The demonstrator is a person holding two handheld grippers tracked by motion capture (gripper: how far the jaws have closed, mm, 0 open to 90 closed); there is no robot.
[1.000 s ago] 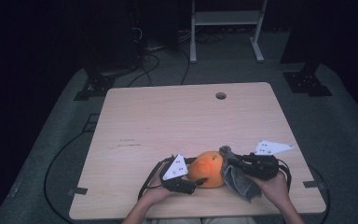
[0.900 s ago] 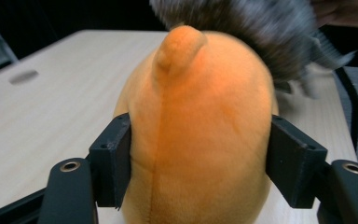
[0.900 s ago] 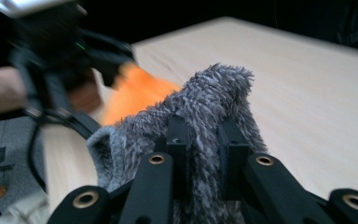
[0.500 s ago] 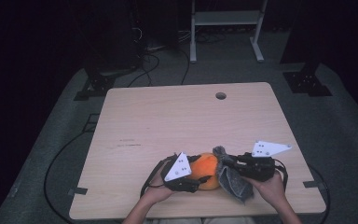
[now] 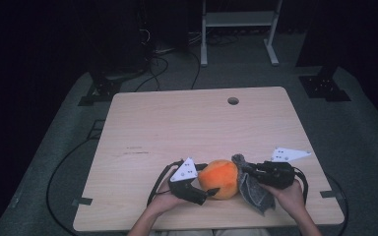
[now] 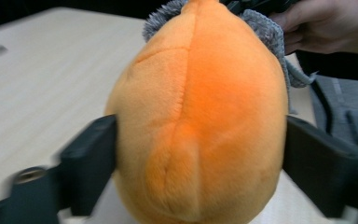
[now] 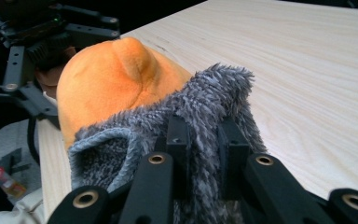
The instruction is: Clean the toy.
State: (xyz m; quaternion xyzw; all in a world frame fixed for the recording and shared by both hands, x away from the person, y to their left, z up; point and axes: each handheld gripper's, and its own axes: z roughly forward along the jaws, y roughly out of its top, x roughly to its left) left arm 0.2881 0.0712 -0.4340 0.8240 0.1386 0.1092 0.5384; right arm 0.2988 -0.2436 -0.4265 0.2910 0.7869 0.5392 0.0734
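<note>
Orange plush makes up the round body of a soft toy point(image 5: 220, 178) lying on the pale wooden desk point(image 5: 197, 128) near its front edge, with grey fuzzy fabric point(image 5: 256, 192) hanging off its right side like a wing or cover.

The left tool point(image 5: 203, 192) has its jaws on either side of the orange body. In the left gripper view they touch the plush point(image 6: 200, 116) at both flanks without denting it, so this looks like a released hold; the jaws have just been opening, with the toy between them. The right tool point(image 5: 248, 172) is clenched on the grey fabric point(image 7: 200, 121), its jaws pinching a fold close together in the right gripper view.

The work seems to be pulling the grey piece on or off the orange body, or spreading it out, and I judge it partway: the grey piece is firmly gripped and drawn to one side, while the orange part has yet to be freed or repositioned. Which of these is meant I cannot tell.

No box, bowl or other container stands on the desk; only a small round hole point(image 5: 233, 101) marks its far side.
</note>
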